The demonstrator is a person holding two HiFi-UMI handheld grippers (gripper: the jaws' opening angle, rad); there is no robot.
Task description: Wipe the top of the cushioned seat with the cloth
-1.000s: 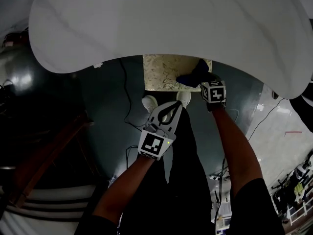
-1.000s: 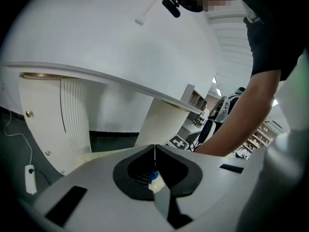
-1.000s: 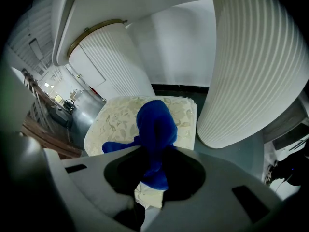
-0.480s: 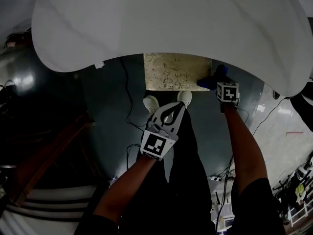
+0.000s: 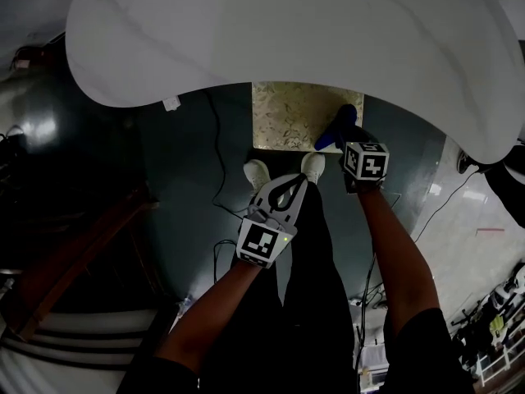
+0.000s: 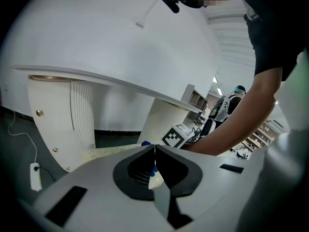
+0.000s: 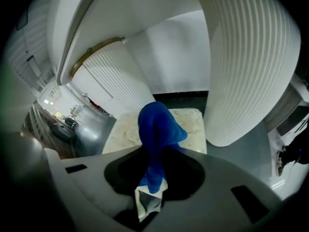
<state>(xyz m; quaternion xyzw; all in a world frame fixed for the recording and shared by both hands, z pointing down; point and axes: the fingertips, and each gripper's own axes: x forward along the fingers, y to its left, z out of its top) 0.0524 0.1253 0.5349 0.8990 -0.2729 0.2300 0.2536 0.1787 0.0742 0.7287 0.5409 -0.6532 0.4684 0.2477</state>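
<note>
The cushioned seat point(image 5: 291, 121) is a cream, leaf-patterned square on the dark floor, partly under the white table top. A blue cloth point(image 5: 335, 128) lies over the seat's right edge, and my right gripper point(image 5: 348, 143) is shut on it. In the right gripper view the cloth point(image 7: 157, 124) bunches out of the jaws above the seat point(image 7: 193, 122); I cannot tell whether it touches. My left gripper point(image 5: 294, 184) hangs shut and empty over the person's legs, short of the seat. In the left gripper view its jaws point(image 6: 154, 148) meet, with the seat point(image 6: 108, 152) beyond them.
A large white table top point(image 5: 287, 31) overhangs the seat. A fluted white pedestal point(image 7: 246, 62) stands close at the seat's right, another point(image 6: 72, 115) at its left. The person's white shoes point(image 5: 256, 172) stand at the seat's near edge. Cables point(image 5: 217, 167) trail on the floor.
My right gripper carried the cloth rightwards off the seat's right edge, then came back left onto that edge. The left gripper has hardly moved.
</note>
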